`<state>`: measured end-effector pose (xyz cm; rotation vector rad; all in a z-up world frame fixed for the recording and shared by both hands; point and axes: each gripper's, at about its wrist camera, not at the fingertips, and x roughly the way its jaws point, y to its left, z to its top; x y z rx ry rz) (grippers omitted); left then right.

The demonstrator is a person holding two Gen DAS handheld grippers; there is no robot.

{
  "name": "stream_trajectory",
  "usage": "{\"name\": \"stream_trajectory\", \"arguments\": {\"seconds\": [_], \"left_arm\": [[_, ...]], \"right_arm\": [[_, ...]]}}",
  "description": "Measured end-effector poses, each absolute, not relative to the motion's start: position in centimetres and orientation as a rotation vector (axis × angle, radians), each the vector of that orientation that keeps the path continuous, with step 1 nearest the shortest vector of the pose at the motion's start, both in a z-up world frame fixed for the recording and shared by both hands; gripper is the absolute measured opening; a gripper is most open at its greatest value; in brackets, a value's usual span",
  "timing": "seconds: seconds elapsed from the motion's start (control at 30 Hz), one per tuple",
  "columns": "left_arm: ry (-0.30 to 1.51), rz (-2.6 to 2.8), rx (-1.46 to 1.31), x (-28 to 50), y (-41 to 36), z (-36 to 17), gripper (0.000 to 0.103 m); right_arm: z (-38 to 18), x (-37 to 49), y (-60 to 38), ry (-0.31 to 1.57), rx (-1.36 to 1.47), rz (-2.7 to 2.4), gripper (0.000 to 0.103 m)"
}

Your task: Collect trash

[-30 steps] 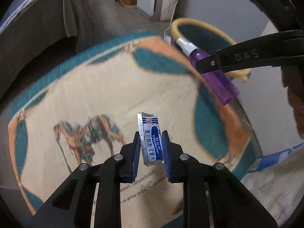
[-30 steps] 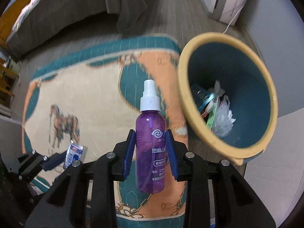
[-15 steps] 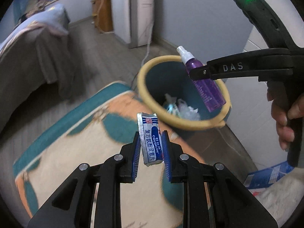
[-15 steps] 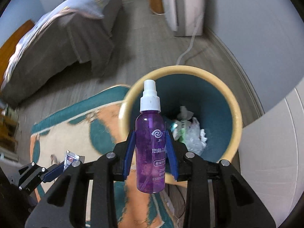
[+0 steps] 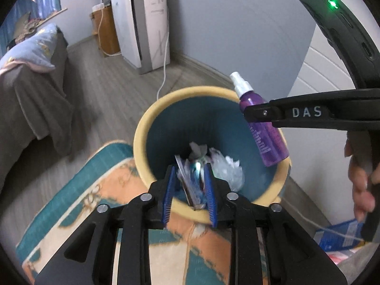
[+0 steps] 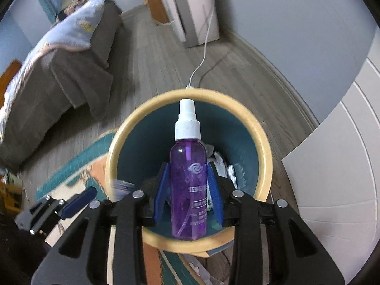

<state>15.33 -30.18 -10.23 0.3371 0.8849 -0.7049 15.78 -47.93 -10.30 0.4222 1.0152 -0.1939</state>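
A yellow-rimmed teal bin (image 5: 142, 128) stands on the floor, with crumpled white plastic (image 5: 228, 168) and other scraps inside. My left gripper (image 5: 190, 182) hangs over its near rim with the jaws opening. The blue-and-white packet (image 5: 188, 185) is loose and blurred between the pads, touching neither. My right gripper (image 6: 188, 168) is above the bin (image 6: 114, 147) mouth, jaws opening, and its pads still touch the upright purple spray bottle (image 6: 188, 178). From the left wrist that bottle (image 5: 263, 128) hangs over the far rim. The blurred packet (image 6: 122, 186) shows by the left gripper's fingers (image 6: 78, 200).
A teal, orange and cream rug (image 5: 99, 194) runs up to the bin. A bed with a grey cover (image 5: 28, 99) is at the left. A white air purifier (image 5: 142, 23) and its cable (image 5: 163, 71) stand behind. A white panelled door (image 6: 344, 166) is at the right, with a person's hand (image 5: 358, 173) on the right gripper's handle.
Both grippers have travelled from over the rug to above the bin. The left jaws have spread and the packet has come loose and tilted. The right jaws are slightly wider around the bottle.
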Motion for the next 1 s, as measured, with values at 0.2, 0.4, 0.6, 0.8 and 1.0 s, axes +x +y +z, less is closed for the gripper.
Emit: {"name": "stream_trajectory", "arguments": {"seconds": [0.2, 0.4, 0.6, 0.8, 1.0], "left_arm": [[0.888, -0.687, 0.311, 15.2, -29.5, -10.0, 0.058], [0.889, -0.647, 0.225, 13.9, -26.2, -7.7, 0.083], [0.846, -0.593, 0.267, 11.4, -23.7, -4.5, 0.097], [0.833, -0.554, 0.26, 9.2, -22.0, -2.4, 0.098], [0.837, -0.516, 0.245, 8.1, -21.1, -2.4, 0.098]], "right_arm": [[-9.9, 15.1, -49.2, 0.998, 0.419, -0.211, 0.052], [-8.3, 12.7, -48.5, 0.988, 0.361, -0.208, 0.069], [-5.9, 9.1, -47.1, 0.945, 0.312, -0.235, 0.092], [-5.1, 6.2, -45.6, 0.947, 0.261, -0.246, 0.097], [-4.7, 4.4, -44.8, 0.944, 0.242, -0.27, 0.097]]}}
